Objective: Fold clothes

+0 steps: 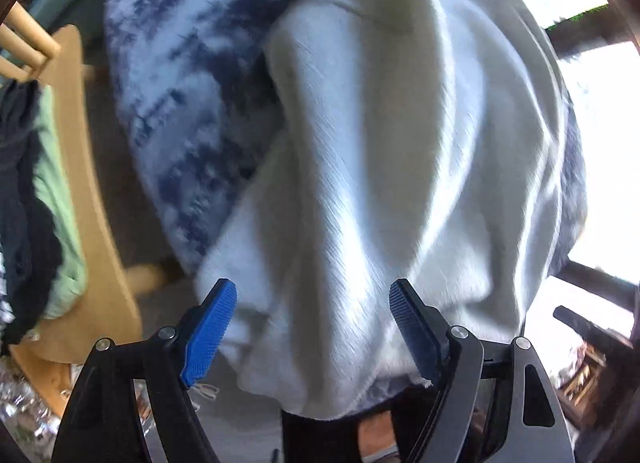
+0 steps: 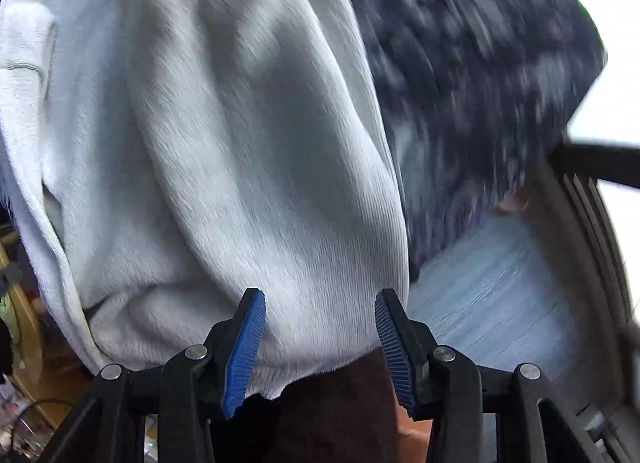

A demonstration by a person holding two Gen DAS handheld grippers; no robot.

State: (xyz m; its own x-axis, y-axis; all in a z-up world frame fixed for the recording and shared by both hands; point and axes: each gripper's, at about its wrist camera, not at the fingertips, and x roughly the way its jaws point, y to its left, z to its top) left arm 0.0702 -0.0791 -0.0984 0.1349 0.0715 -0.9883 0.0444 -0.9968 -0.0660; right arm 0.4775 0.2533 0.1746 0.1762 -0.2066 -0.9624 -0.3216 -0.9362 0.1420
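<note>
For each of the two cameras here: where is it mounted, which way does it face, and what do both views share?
Left wrist: sits on the left tongs, facing the white garment; open blue pads show.
Right wrist: sits on the right tongs, facing the same garment's hem; open pads show.
Shared: white garment, blue-and-white mottled fabric.

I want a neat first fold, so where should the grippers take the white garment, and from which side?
Probably along the near hem of the white garment, which overhangs the blue-and-white blanket toward the cameras. Come straight in from the near side: the left gripper and the right gripper are both open, and the loose edge lies between their fingers.
</note>
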